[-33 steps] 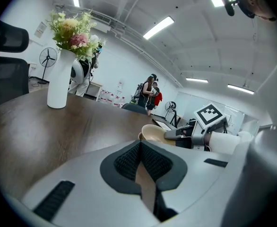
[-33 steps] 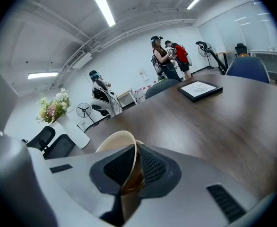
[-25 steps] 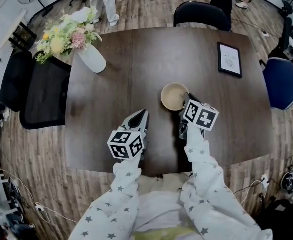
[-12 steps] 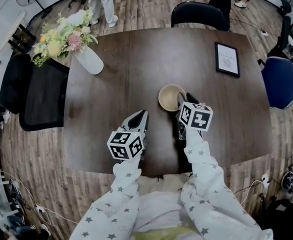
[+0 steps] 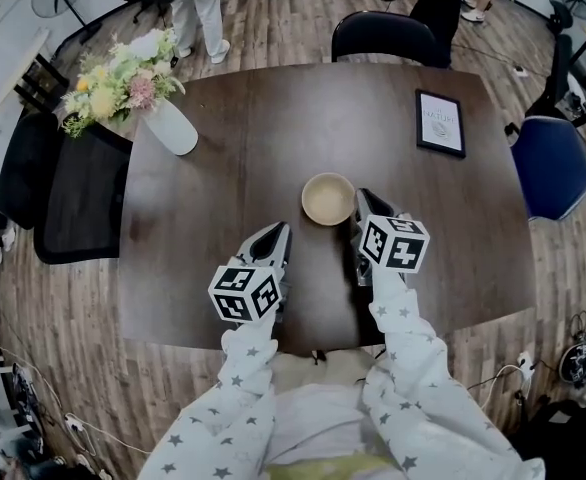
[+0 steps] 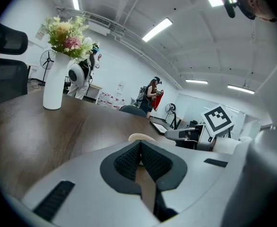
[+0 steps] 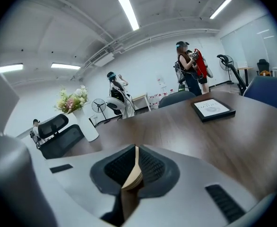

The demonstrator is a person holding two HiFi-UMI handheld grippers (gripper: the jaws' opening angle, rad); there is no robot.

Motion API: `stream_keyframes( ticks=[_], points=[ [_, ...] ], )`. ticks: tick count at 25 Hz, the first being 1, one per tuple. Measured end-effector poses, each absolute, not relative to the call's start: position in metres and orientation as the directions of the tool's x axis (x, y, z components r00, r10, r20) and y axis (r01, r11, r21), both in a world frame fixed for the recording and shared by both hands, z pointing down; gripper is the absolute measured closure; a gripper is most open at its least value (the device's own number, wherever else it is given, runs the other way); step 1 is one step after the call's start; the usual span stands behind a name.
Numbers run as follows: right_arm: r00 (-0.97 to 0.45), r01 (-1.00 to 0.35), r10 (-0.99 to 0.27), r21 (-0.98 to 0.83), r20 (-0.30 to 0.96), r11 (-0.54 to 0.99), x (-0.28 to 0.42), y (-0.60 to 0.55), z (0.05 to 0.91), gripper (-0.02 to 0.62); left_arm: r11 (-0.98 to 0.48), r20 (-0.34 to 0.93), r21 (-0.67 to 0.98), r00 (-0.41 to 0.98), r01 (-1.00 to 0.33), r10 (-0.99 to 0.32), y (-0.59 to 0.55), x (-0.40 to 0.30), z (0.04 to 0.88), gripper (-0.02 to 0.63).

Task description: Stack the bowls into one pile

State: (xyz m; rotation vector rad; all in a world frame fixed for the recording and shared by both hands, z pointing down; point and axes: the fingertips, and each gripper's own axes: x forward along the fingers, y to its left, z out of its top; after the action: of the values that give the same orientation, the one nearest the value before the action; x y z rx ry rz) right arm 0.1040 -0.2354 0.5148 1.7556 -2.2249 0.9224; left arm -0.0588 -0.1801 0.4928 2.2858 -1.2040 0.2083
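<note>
Surface [image 5: 223, 198] first: a wide, dark wooden top. A white vase [image 5: 171, 128] of flowers stands at its far left corner and a framed picture [image 5: 440, 123] at the far right, both well apart from the work.

Near the middle, a little toward me, the bowl [image 5: 327, 199] sits upright on the surface, tan and round. It is the only one I can find from the head view. I cannot tell whether it is a single bowl or several already nested.

My right claw [image 5: 361, 201] is at the bowl's right rim. In the right gripper view a thin tan edge stands between the pads, and the jaws are closing on it, with the pads already pressed against it. My left claw [image 5: 278, 233] has its jaws together with nothing between them. It sits nearer me and to the left of the bowl, apart from it; in the left gripper view the bowl's rim shows just beyond the tips.

I judge the step in hand to be taking hold of the bowl by its rim. With no other loose bowl in sight, the stacking looks close to done.

Next I should make sure the pinch is firm before lifting. A grip on one thin edge will let the bowl tip, so any move should be slow and level.
</note>
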Motion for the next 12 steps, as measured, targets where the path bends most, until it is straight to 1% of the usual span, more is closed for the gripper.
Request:
stream_keyframes(
  ticks=[4,12],
  points=[
    [-0.36,-0.905,-0.827,-0.376,0.432,0.198,0.108,-0.225,0.498,0.57,-0.474,0.334,0.373,0.591,-0.798,-0.734,-0.178,-0.051,0.478,0.581],
    [-0.453,-0.87,-0.836,-0.357,0.31,0.339,0.111,-0.199,0.463,0.572,-0.521,0.271,0.296,0.594,-0.8,-0.758,-0.172,-0.05,0.444,0.581]
  ],
)
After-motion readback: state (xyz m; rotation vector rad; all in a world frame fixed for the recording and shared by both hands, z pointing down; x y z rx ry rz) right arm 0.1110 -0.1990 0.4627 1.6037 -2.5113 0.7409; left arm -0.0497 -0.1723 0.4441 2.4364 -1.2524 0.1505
